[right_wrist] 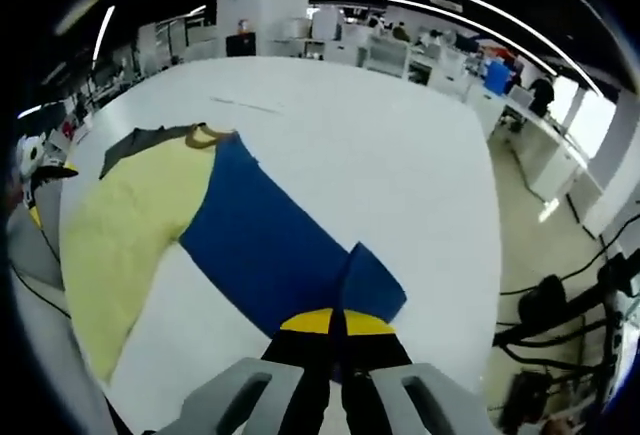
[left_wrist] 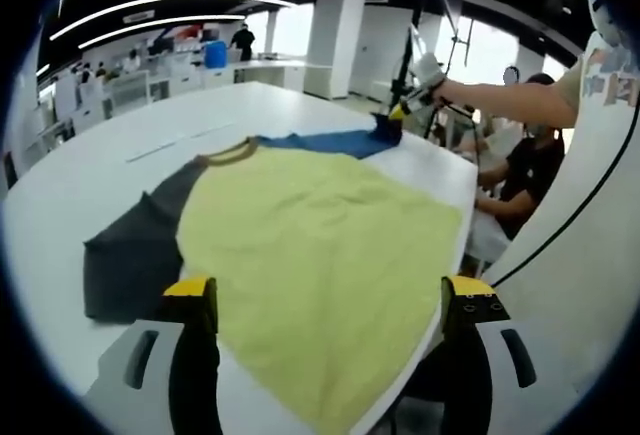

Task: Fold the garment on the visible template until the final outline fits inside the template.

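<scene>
On the white table (left_wrist: 90,175) the t-shirt (left_wrist: 320,245) is lying flat, and you're pinching its blue sleeve (right_wrist: 270,245) in the closed right gripper (right_wrist: 335,340) (left gripper (left_wrist: 325,305) is hanging open near the hem). Next you're probably folding it inward.

Yellow garment (left_wrist: 320,255), blue and grey sleeves, white table (right_wrist: 380,145).

No text, label, brand, number or sign can be read in either view. The print on the person's sleeve (left_wrist: 610,80), up and to the right of the left gripper's jaws, is too blurred to make out.
</scene>
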